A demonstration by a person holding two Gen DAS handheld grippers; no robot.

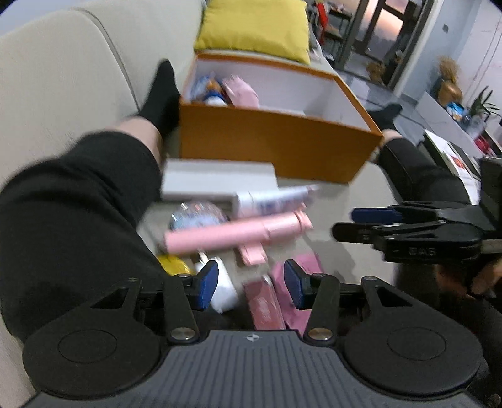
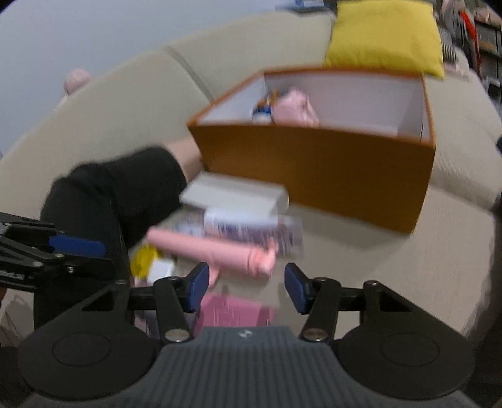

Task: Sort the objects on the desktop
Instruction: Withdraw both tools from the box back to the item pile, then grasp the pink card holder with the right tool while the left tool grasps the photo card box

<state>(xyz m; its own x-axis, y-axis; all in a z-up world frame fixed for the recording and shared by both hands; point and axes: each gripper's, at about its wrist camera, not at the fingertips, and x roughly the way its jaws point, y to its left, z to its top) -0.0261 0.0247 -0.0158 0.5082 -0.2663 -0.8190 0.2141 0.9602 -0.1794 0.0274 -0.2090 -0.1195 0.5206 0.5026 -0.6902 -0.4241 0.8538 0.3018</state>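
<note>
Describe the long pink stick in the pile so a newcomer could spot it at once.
Find the orange box on the beige sofa; a pile of small items lies on the seat just in front of it. The pink stick lies across that pile, below the white tube. It is the only long, plain pale-pink rod there.

The box [image 1: 276, 147] is orange outside and white inside, holding something pale pink [image 1: 243, 91] and something blue, white and orange [image 1: 208, 88]. The cushion [image 1: 254, 28] behind it is bright yellow; the sofa [image 1: 62, 78] is beige. In front lie a white flat carton [image 1: 216, 179], a white tube [image 1: 273, 201] with blue print, a pink stick [image 1: 232, 233], a yellow item [image 1: 172, 265] and darker pink packets [image 1: 263, 301]. The gripper pads [image 1: 208, 284] are blue on black arms. The person's trousers [image 1: 72, 219] and sock [image 1: 161, 94] are black.
</note>
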